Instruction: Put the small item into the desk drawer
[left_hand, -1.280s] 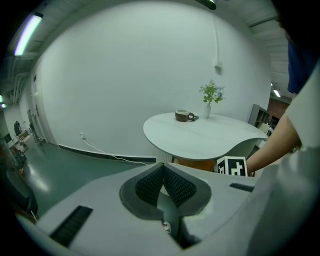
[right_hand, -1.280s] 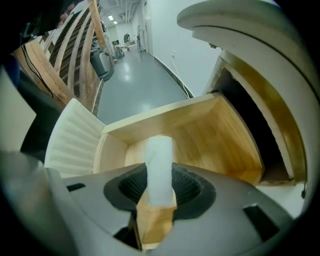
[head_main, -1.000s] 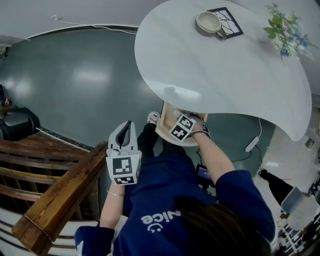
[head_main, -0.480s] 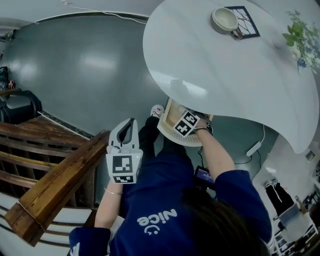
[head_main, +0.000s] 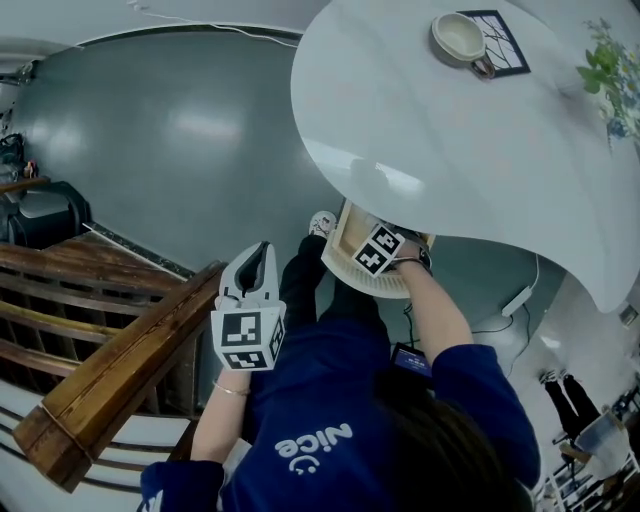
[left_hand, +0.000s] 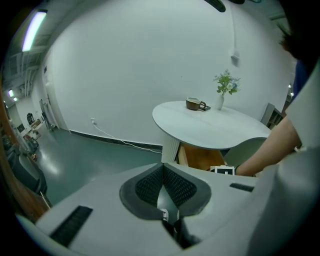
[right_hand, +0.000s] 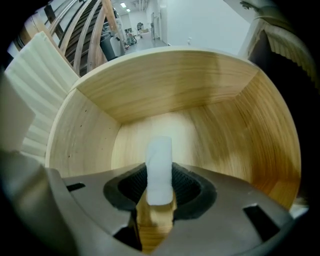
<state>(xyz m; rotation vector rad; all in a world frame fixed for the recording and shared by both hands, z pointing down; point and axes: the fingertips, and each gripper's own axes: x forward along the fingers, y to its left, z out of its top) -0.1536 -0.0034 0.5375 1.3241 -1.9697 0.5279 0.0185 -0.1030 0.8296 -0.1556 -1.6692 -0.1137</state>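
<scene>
Right claw (right_hand: 159, 181): clamped on small white item (right_hand: 159, 155), pointed down inside the open drawer (right_hand: 170, 85), poised for release.
Left claw (left_hand: 163, 182): closed, empty, held clear aside.

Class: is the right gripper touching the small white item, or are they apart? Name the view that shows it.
Touching. The right gripper view shows the right gripper clamped on both sides of the small white item, over the wooden drawer.
</scene>
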